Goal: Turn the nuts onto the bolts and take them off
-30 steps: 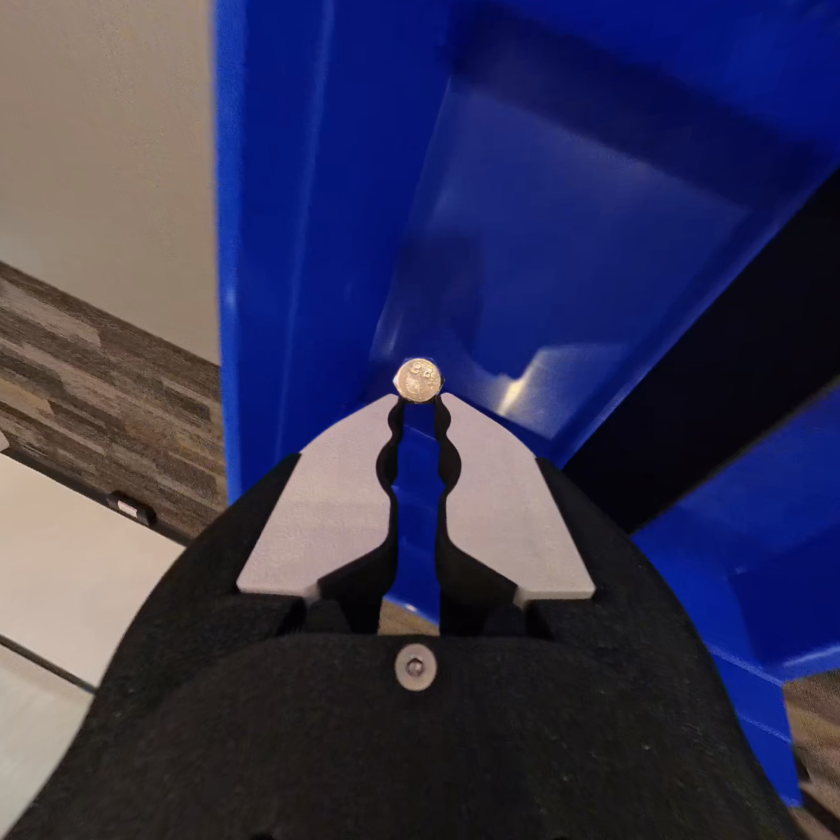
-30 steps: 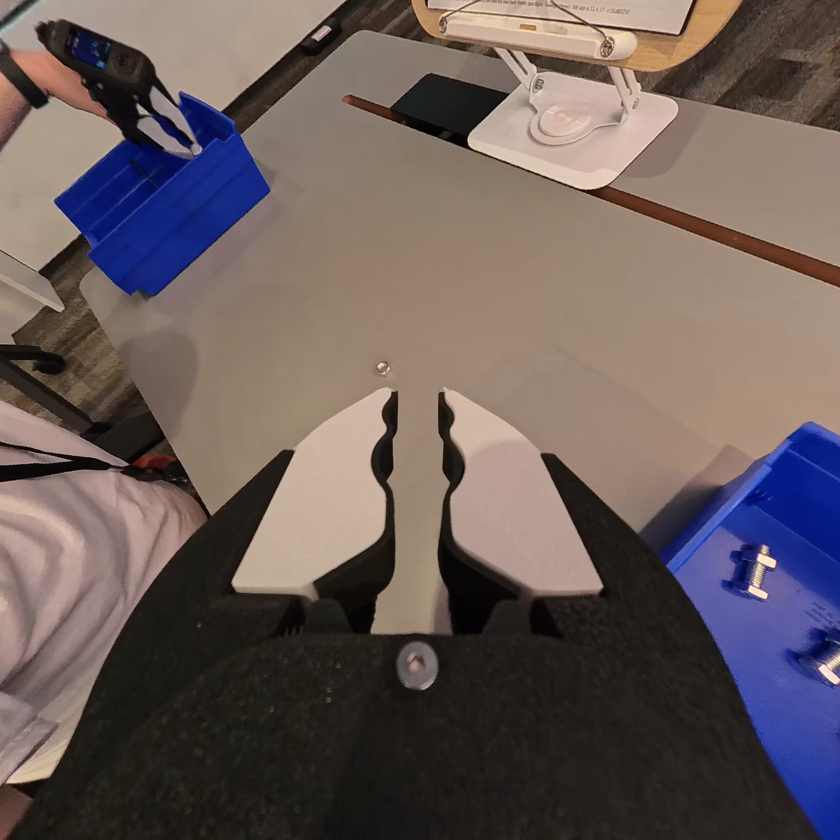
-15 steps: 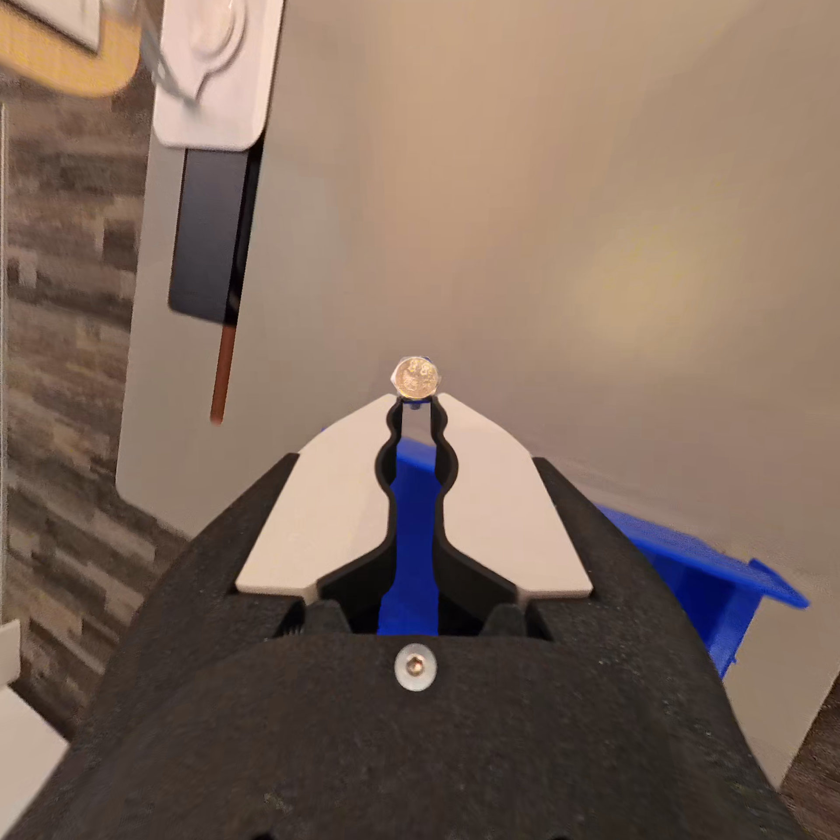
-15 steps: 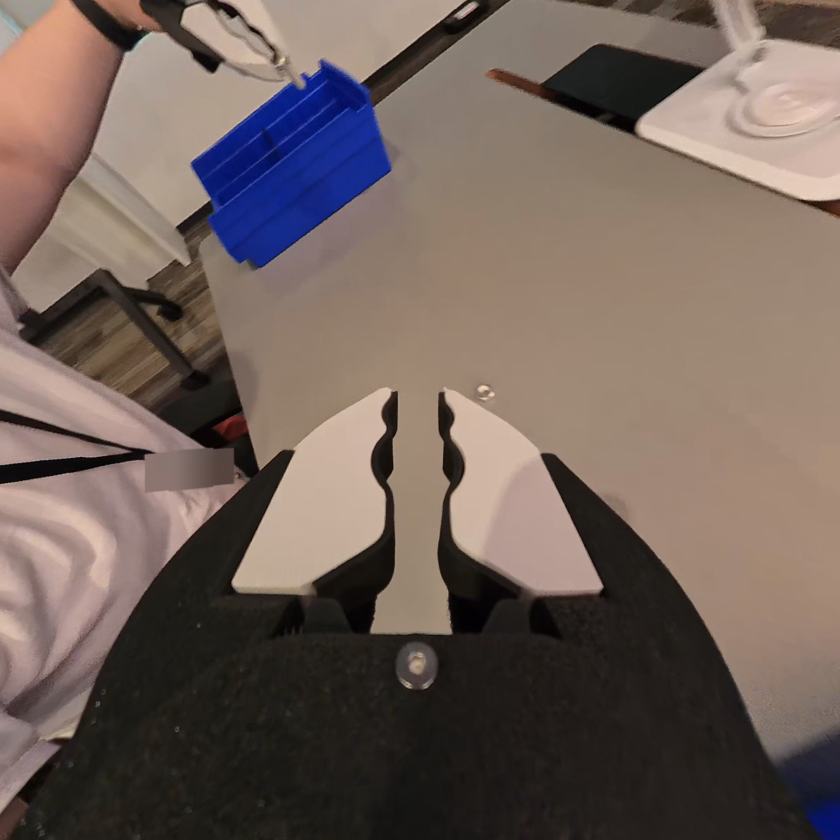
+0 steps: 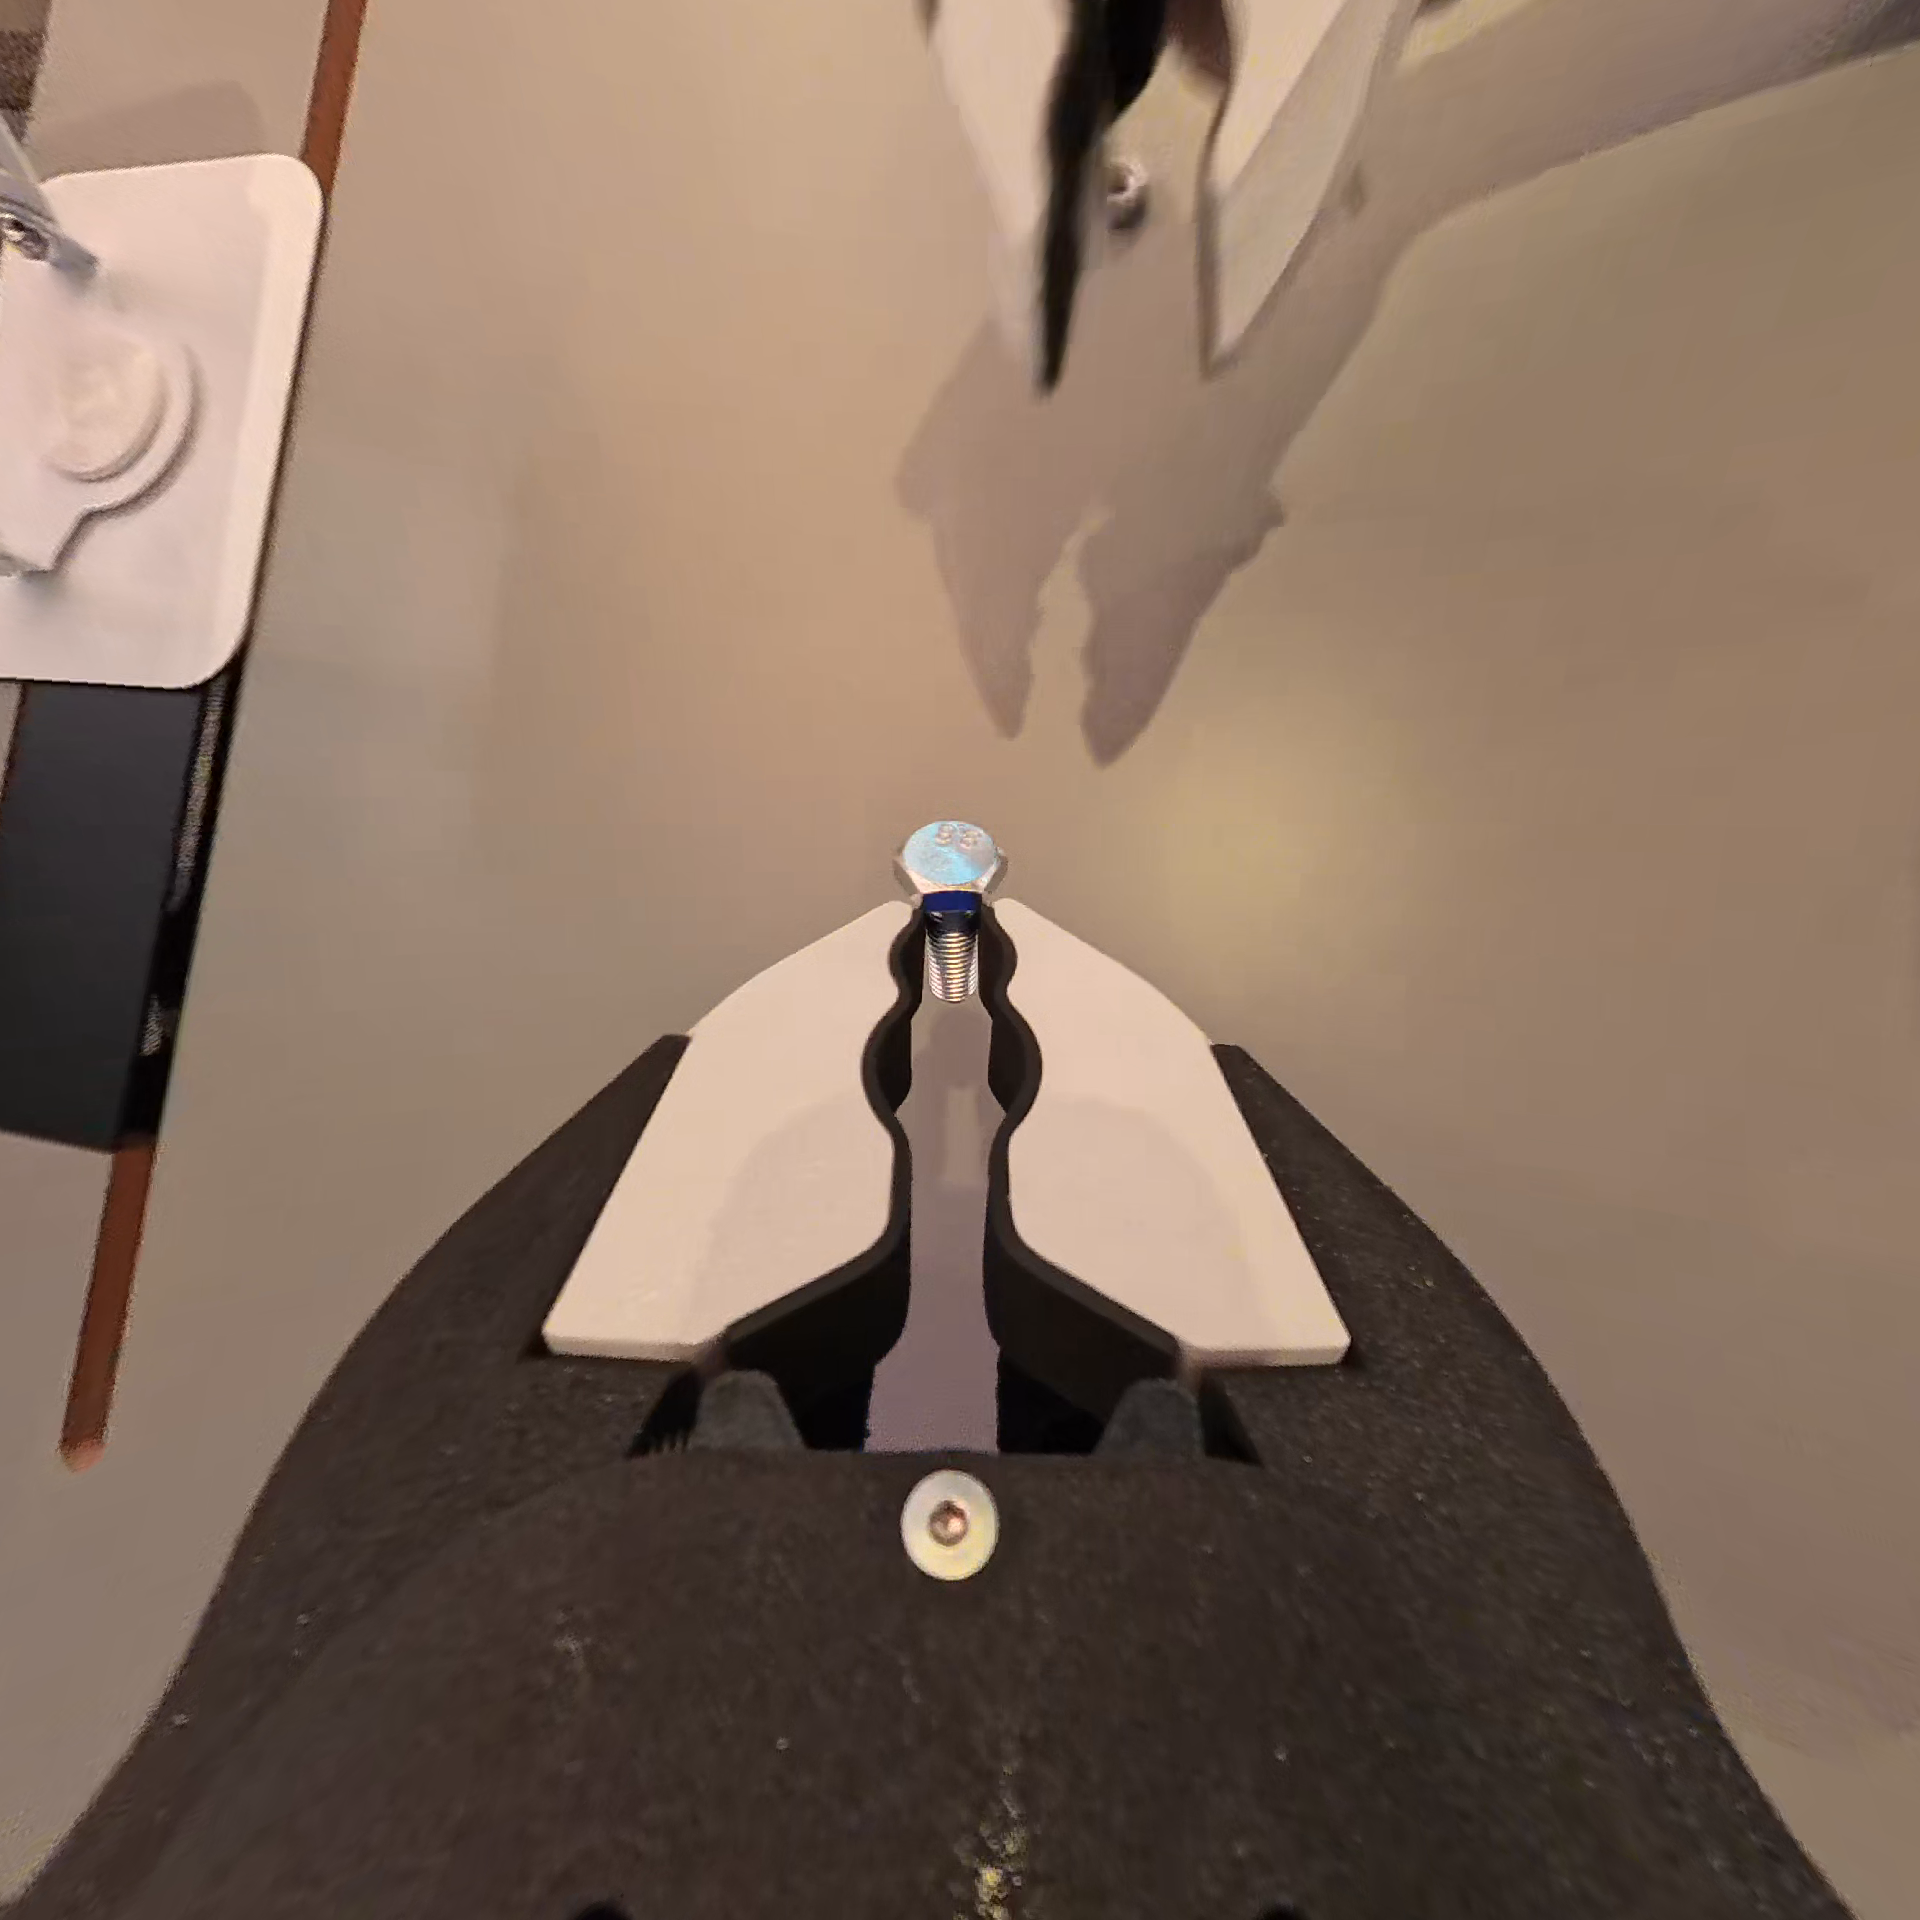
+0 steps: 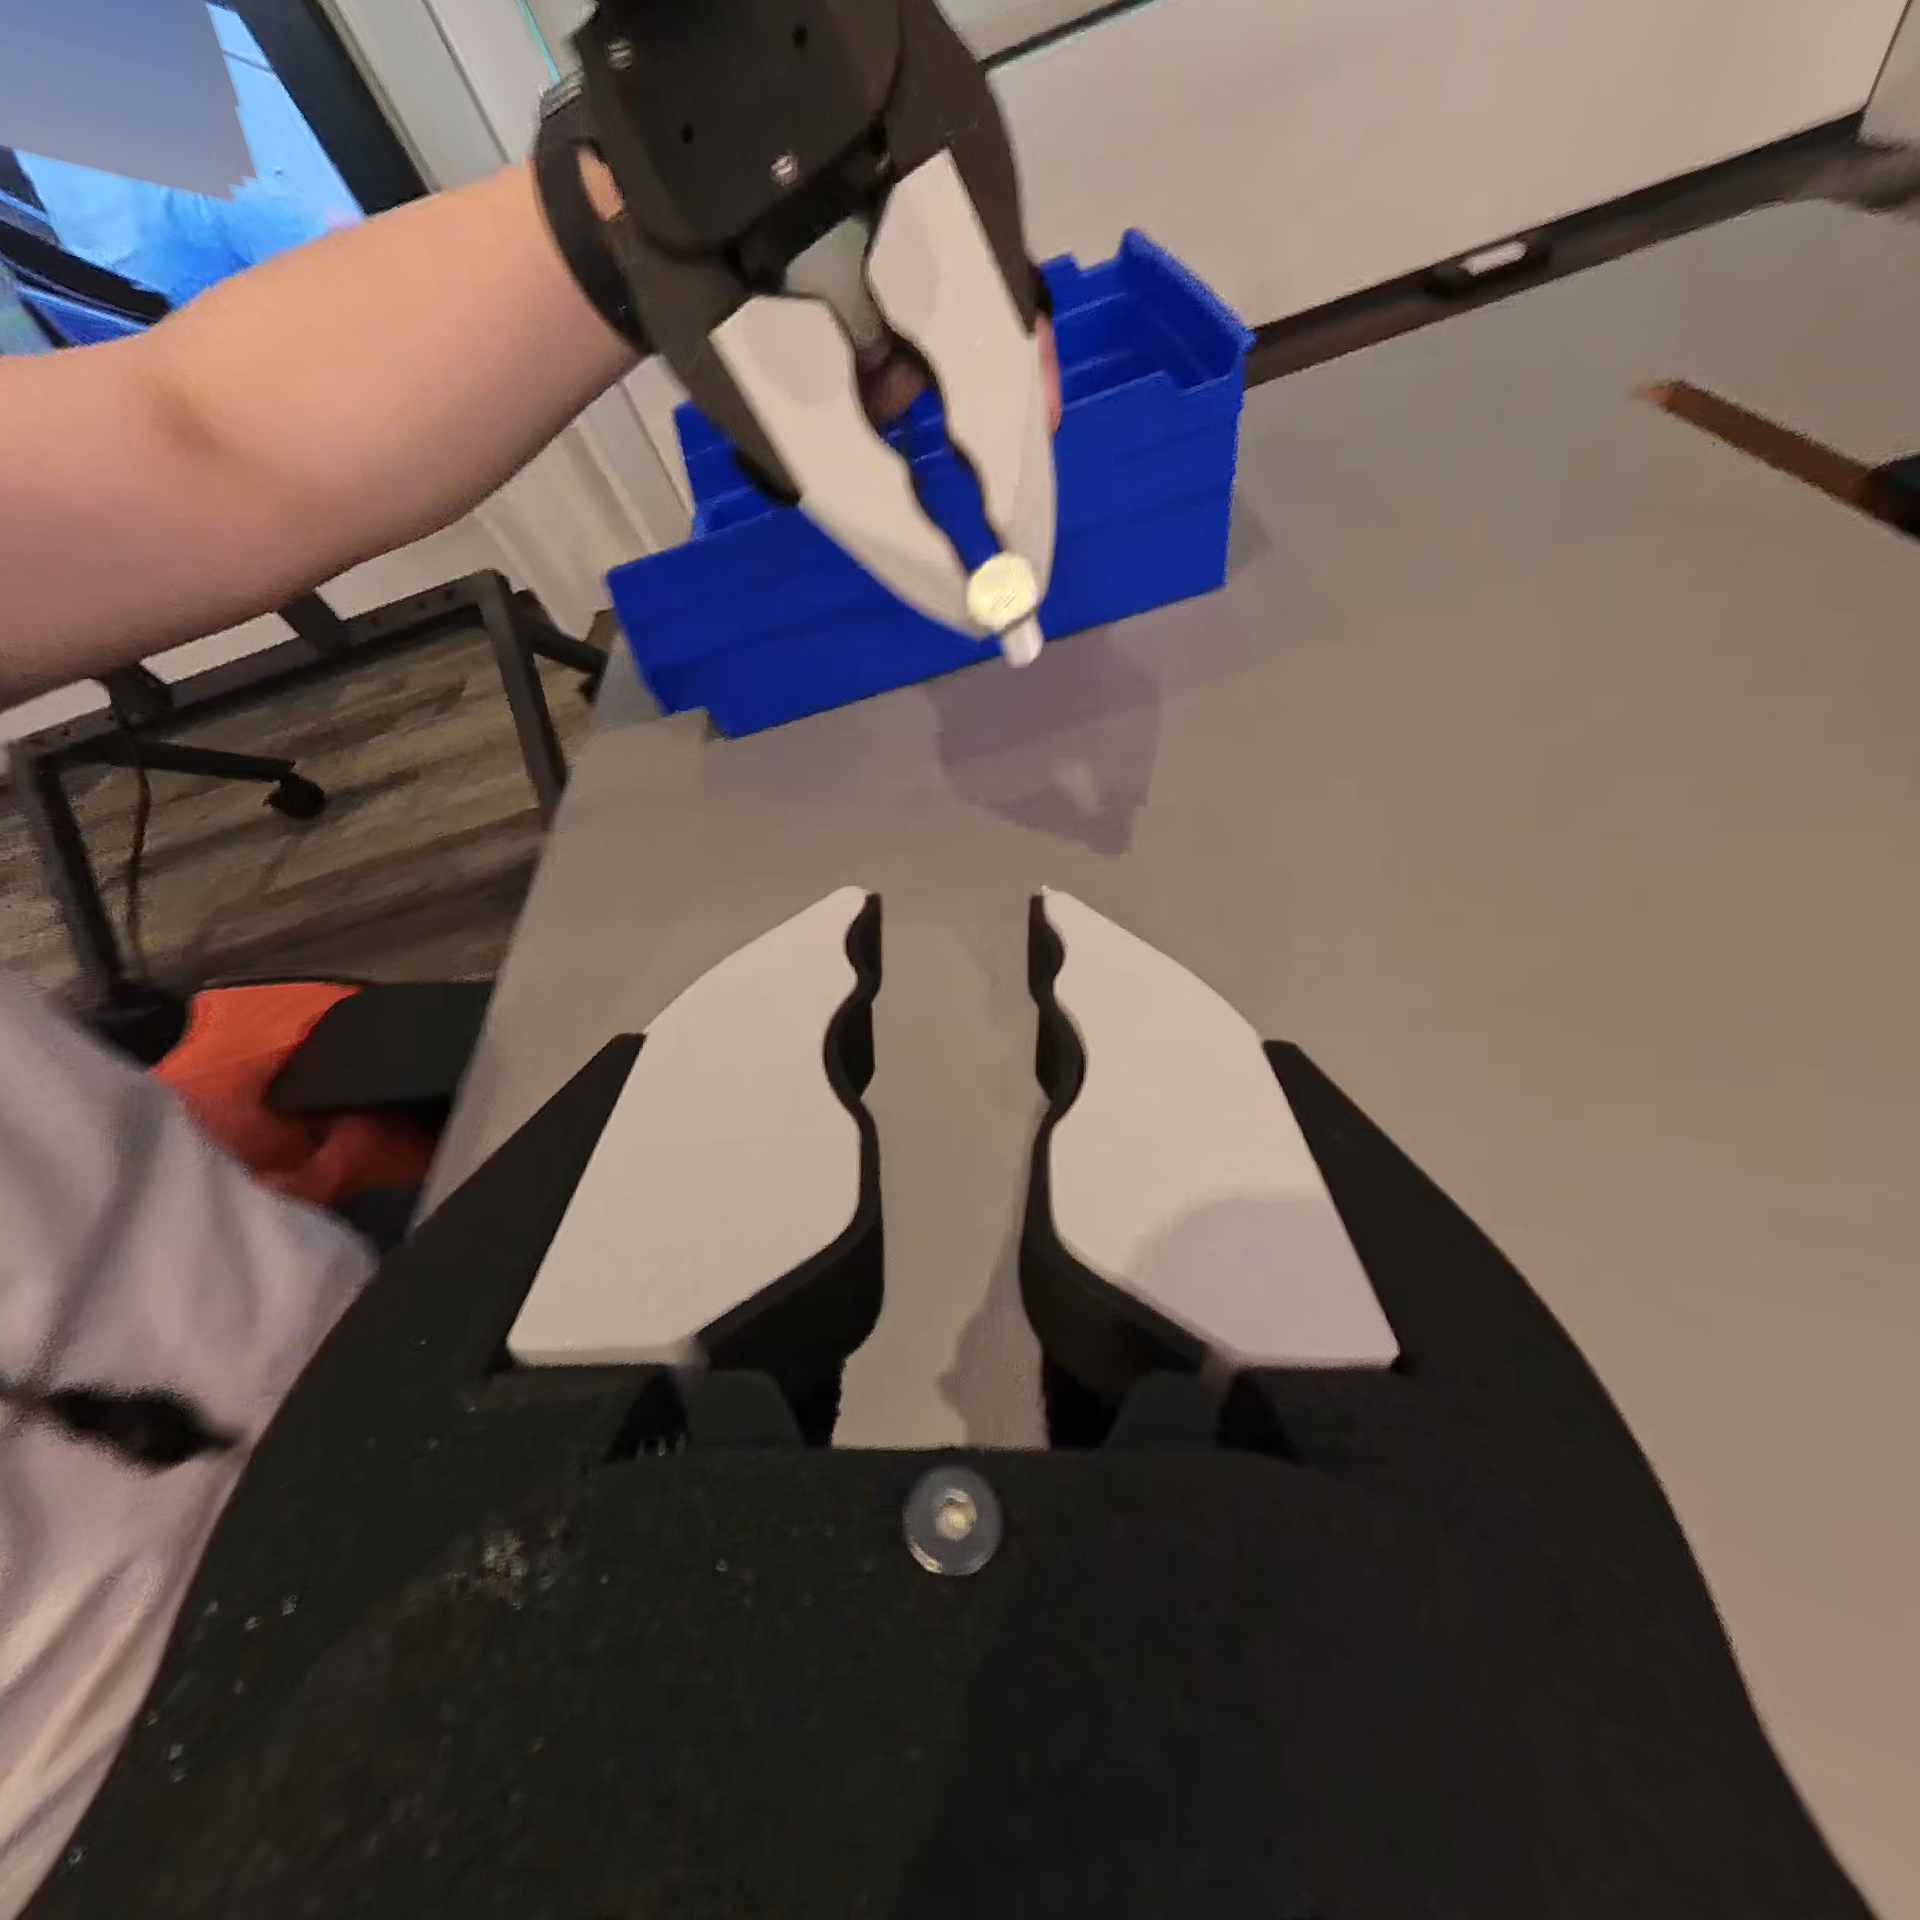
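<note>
Now your left gripper (image 5: 951, 909) is clamped on the bolt (image 5: 951, 904) just under its head, above the tabletop (image 5: 1455, 935), threads exposed for a nut; your right gripper (image 6: 954, 899) hangs apart, empty.

Bolt (image 5: 951, 914) – shiny threaded metal; bin (image 6: 1132, 520) – glossy blue plastic; table (image 5: 1455, 831) smooth, matt.

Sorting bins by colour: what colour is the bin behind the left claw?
Solid blue bin, clearest in the right wrist view.
</note>
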Demonstrator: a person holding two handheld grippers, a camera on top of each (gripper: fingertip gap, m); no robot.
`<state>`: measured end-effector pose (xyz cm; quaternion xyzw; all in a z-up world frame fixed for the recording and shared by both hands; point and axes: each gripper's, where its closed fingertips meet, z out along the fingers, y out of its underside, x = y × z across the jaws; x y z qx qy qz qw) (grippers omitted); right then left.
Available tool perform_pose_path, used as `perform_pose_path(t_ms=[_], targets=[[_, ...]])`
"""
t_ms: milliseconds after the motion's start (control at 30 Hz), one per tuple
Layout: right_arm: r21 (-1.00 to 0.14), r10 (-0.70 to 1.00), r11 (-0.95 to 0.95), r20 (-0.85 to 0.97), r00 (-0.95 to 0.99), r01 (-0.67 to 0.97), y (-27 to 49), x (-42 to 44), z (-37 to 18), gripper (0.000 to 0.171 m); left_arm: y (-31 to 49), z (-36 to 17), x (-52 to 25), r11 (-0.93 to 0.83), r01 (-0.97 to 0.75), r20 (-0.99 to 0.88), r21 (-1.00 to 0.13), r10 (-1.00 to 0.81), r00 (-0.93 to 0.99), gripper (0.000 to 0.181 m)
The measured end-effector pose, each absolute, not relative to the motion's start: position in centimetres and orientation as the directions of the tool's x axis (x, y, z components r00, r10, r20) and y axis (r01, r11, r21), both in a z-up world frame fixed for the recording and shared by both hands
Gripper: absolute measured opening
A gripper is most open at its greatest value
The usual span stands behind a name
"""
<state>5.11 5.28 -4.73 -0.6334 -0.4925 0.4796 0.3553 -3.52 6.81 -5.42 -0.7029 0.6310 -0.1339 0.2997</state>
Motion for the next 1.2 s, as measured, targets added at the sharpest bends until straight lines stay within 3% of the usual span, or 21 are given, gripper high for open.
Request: perform_pose_path(t_ms=[200, 433, 600, 700, 933, 1200], targets=[[-0.955, 0.987, -0.157, -0.160, 0.009, 0.250, 6.6, -1.2, -6.9, 0.038, 6.3, -6.9, -2.5, -0.031, -0.796, -0.151, -0.604, -0.977, 0.153, 0.009], [-0.953, 0.963, -0.232, -0.254, -0.094, 0.196, 6.1, -3.1, -7.2, 0.018, 6.2, -8.3, -2.6, -0.040, -0.803, -0.130, -0.594, -0.981, 0.144, 0.009], [-0.951, 0.958, -0.247, -0.269, -0.104, 0.188, 6.0, -2.8, -7.2, 0.018, 6.0, -8.1, -2.4, -0.038, -0.794, -0.128, -0.607, -0.981, 0.145, 0.009], [-0.948, 0.951, -0.271, -0.290, -0.106, 0.165, 5.9, -2.1, -6.6, 0.018, 6.6, -7.9, -3.1, -0.055, -0.810, -0.167, -0.583, -0.968, 0.186, 0.023], [-0.956, 0.955, -0.272, -0.282, -0.092, 0.114, 5.8, 0.3, -4.9, 0.017, 5.9, -6.5, -0.7, -0.048, -0.707, -0.195, -0.706, -0.946, 0.260, 0.040], [-0.966, 0.961, -0.253, -0.258, -0.103, 0.056, 4.7, 2.1, -2.9, 0.017, 5.5, -7.1, 3.3, -0.043, -0.631, -0.179, -0.774, -0.942, 0.283, 0.022]])
